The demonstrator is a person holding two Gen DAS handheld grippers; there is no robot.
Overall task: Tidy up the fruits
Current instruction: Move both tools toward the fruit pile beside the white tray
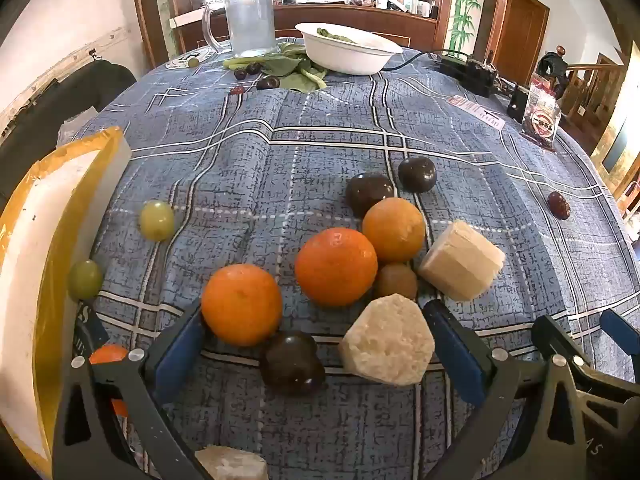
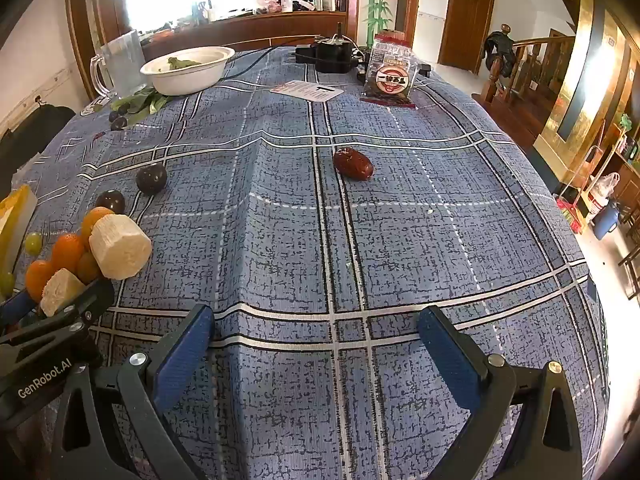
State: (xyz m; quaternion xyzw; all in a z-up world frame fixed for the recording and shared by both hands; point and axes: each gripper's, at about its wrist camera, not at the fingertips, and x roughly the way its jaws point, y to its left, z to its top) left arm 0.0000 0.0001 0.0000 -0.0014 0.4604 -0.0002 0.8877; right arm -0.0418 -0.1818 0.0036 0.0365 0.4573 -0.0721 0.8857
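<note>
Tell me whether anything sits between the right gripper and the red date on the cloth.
Nothing visible does. The right gripper is open over bare blue plaid tablecloth, and the red date lies alone farther ahead, slightly right of centre. The fruit pile and the left gripper are off to the left.

pitcher [image 1: 250, 20] | white bowl [image 1: 348, 50] | snack packet [image 2: 390, 74] | card [image 2: 307, 91] | plaid tablecloth [image 2: 400, 240]

Home dining room: clothed table [image 2: 320, 240], wooden staircase [image 2: 532, 64], kitchen counter [image 1: 352, 10].
</note>
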